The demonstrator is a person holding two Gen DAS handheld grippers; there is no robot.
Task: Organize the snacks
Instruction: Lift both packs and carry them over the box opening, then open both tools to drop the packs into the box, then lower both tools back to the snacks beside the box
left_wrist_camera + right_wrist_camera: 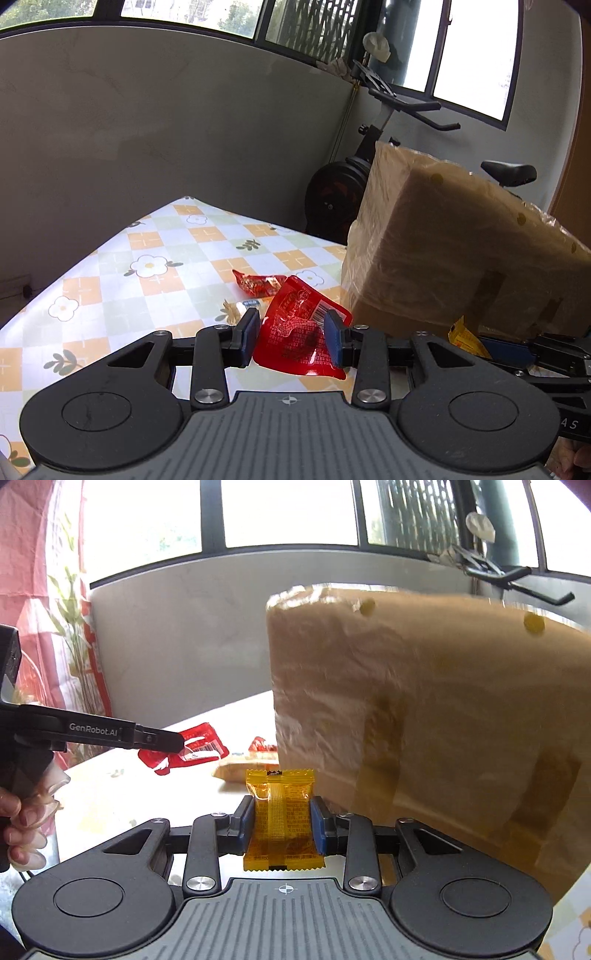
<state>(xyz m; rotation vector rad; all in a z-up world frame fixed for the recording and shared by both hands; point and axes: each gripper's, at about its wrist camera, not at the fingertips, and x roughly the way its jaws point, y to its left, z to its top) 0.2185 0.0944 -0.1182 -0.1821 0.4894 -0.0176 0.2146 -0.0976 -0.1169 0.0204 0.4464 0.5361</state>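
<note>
Big taped cardboard box crowded the counter's right side, left side roomy. Left gripper clutched a crinkly red packet; right gripper pinched a yellow one.

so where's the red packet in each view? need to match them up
Left wrist: red packet low centre, clamped in the left gripper, off the table.
Right wrist: same packet at mid-left, at the tip of the left gripper reaching in from the left edge.
Shared landmark: the cardboard box, right of the packet in both views.
</note>
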